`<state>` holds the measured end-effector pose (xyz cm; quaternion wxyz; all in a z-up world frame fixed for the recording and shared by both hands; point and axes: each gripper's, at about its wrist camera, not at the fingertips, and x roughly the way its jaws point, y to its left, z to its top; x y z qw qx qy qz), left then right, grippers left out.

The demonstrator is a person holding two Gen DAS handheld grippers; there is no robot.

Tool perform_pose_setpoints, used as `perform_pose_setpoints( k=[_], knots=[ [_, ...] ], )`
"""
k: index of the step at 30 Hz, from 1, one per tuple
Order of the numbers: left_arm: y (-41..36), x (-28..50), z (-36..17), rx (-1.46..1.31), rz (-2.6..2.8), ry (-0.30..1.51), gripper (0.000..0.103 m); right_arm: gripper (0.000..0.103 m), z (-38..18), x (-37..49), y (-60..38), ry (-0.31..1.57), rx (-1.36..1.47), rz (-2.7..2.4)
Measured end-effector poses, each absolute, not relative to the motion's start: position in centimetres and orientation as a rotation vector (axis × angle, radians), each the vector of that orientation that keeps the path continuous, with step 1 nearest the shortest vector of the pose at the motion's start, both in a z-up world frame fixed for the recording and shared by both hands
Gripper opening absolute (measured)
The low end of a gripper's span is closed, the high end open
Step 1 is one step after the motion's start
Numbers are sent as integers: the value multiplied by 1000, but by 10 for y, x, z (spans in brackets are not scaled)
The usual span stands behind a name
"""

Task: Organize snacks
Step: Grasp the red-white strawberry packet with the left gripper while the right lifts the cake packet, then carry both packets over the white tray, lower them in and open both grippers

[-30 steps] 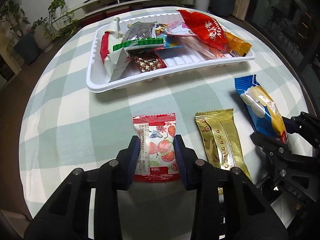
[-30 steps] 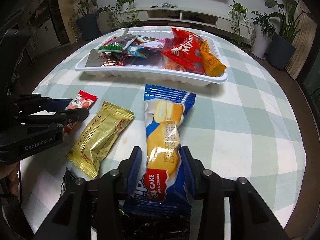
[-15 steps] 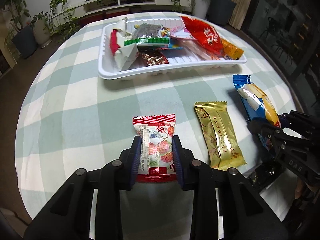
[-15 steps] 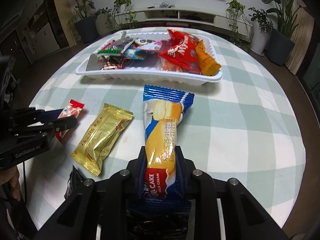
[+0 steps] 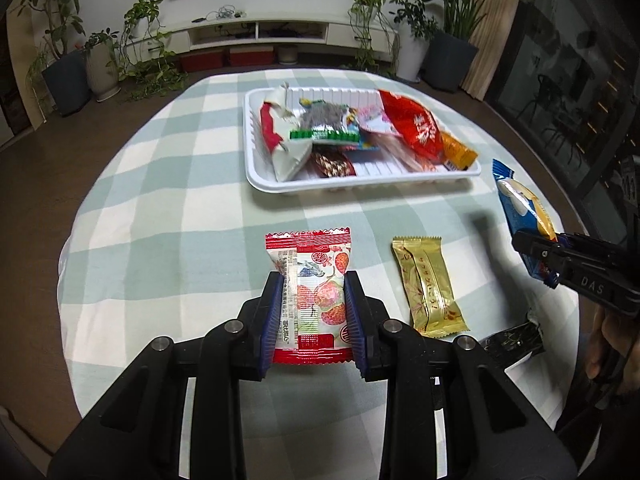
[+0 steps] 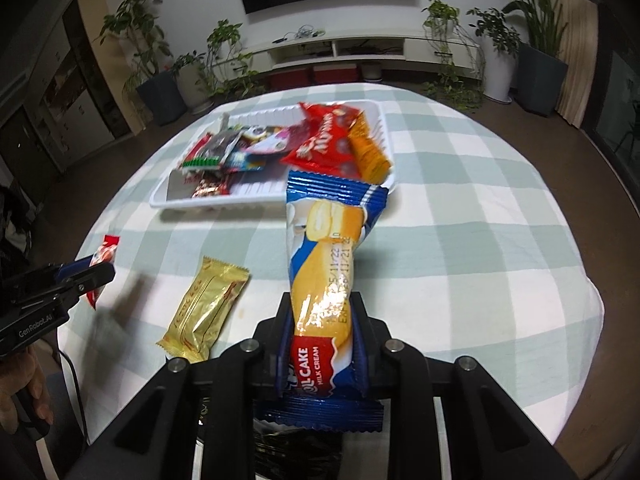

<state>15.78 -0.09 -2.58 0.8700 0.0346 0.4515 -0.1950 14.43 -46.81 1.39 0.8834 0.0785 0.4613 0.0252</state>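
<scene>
Left gripper [image 5: 311,308] clenched on the lychee packet [image 5: 310,292]; right gripper [image 6: 322,344] clenched on the cake roll [image 6: 326,264]. Only the right view shows the roll's label; a dark packet [image 6: 296,454] beneath is mostly hidden.

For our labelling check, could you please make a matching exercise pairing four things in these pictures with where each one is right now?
1. strawberry-print packet
2. blue roll cake packet
3. gold packet
4. orange packet

A. lying in the white tray
B. clamped in the right gripper
C. lying loose on the tablecloth
D. clamped in the left gripper

Pairs: 1-D, 2-B, 3-C, 4-A
</scene>
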Motion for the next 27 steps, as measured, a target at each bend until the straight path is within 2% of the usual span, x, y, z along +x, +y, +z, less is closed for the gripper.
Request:
perform_pose_setpoints(
  k=[15, 27],
  knots=[
    [0, 177, 9, 47, -432, 880, 28, 27, 61, 173, -486, 880, 171, 59],
    [-30, 268, 55, 70, -461, 825, 28, 27, 96, 249, -461, 829, 149, 164]
  ],
)
